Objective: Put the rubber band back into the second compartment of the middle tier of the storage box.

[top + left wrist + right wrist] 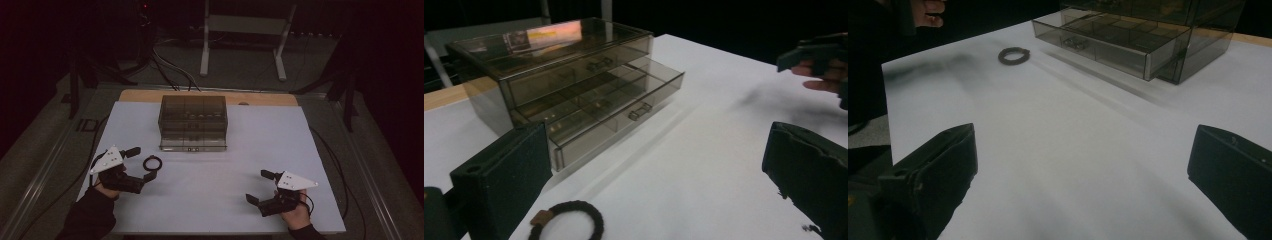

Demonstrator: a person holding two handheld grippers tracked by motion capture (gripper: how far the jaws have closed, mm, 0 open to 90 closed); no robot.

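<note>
Left gripper (142,163) wide around hair tie (152,163)

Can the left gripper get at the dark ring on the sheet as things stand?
Probably yes. The left gripper has its jaws spread wide, and the dark ring lies flat on the white sheet just in front of them, apart from the drawer box, with nothing between.

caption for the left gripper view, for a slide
Open left tongs poised over a dark hair tie before a smoky drawer box, lower drawer out.

black hair tie (152,163); flat on white sheet; between left hand-held gripper (142,164) jaws; untouched
</note>
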